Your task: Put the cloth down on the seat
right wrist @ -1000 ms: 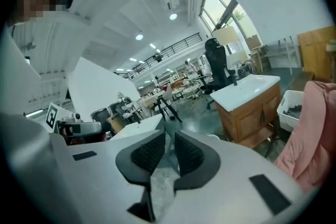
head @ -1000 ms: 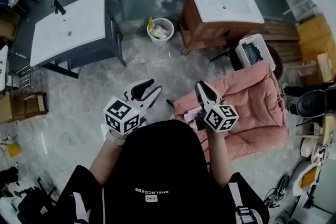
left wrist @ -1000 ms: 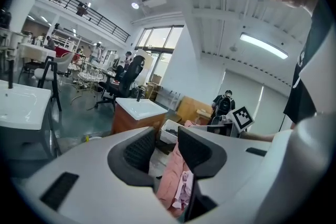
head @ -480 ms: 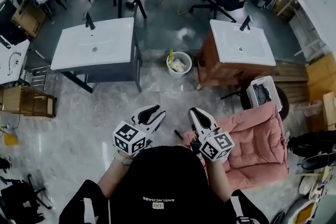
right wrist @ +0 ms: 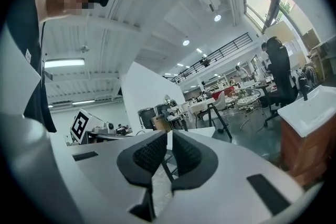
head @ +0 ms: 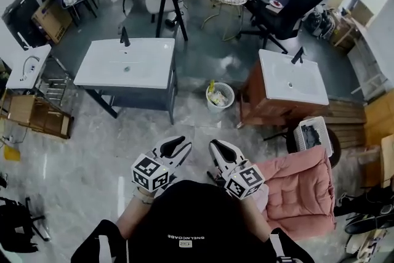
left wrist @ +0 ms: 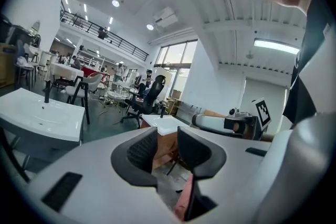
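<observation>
The pink quilted cloth (head: 301, 191) lies spread over the seat at the lower right of the head view and hides the seat under it. A pink strip of the cloth (left wrist: 184, 202) also shows below the jaws in the left gripper view. Both grippers are held close to the person's chest, left of the cloth and clear of it. The left gripper (head: 178, 145) (left wrist: 167, 139) has a gap between its pads with nothing in it. The right gripper (head: 217, 146) (right wrist: 169, 136) is shut and empty.
A white sink on a grey stand (head: 126, 64) stands ahead on the left and a sink on a brown cabinet (head: 289, 80) ahead on the right, with a waste bin (head: 218, 95) between them. A white basket (head: 311, 135) sits behind the cloth. Chairs and tables fill the far room.
Both grippers have drawn back from the cloth's left edge toward the body and risen. The head view has tilted up, so the cloth now sits lower right.
</observation>
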